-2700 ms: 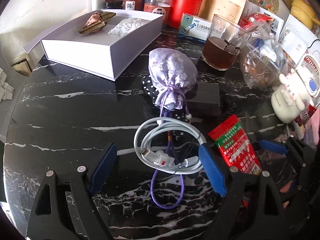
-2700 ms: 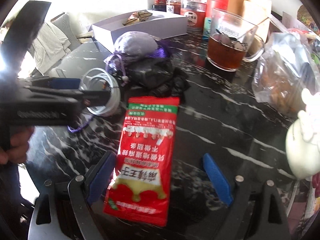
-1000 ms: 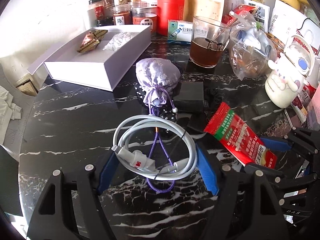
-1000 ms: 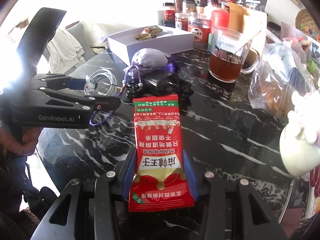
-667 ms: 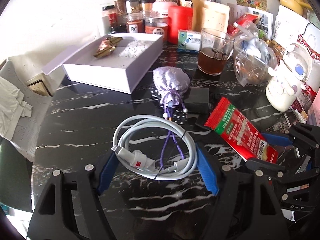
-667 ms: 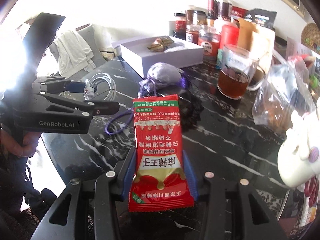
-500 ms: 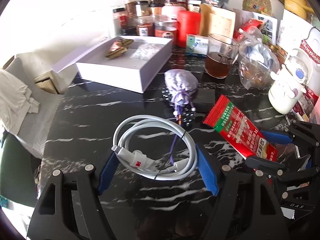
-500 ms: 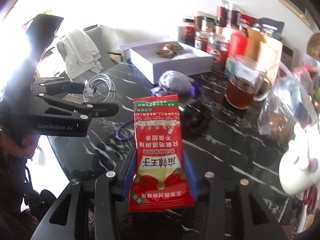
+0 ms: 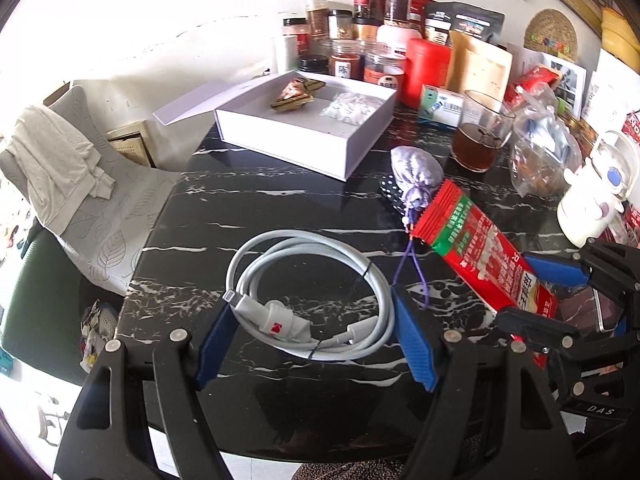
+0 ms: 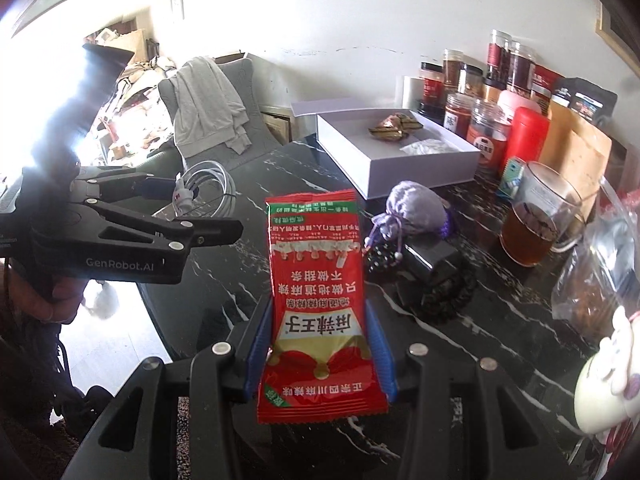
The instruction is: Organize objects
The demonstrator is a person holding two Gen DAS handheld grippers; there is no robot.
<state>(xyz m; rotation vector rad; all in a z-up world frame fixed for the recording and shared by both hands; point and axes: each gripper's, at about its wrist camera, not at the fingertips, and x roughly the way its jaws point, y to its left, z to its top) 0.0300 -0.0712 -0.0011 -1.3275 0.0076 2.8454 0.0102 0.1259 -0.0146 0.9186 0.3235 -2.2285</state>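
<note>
Above a black table [image 9: 248, 208], the left gripper [image 9: 310, 336] clasped a coiled cable [image 9: 312, 292] and the right gripper [image 10: 320, 344] pinched a red packet [image 10: 318, 280]. Both looked mid-carry; next, likely lowering them into the white box [image 9: 304, 136].

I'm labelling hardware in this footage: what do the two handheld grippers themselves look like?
Both are matte black, with open triangular cut-outs in the finger frames and round silver screws. The left gripper and right gripper each carry ribbed blue pads on their fingers. White lettering reading GenRobot.AI runs along the left one's side. No sleeve shows.
</note>
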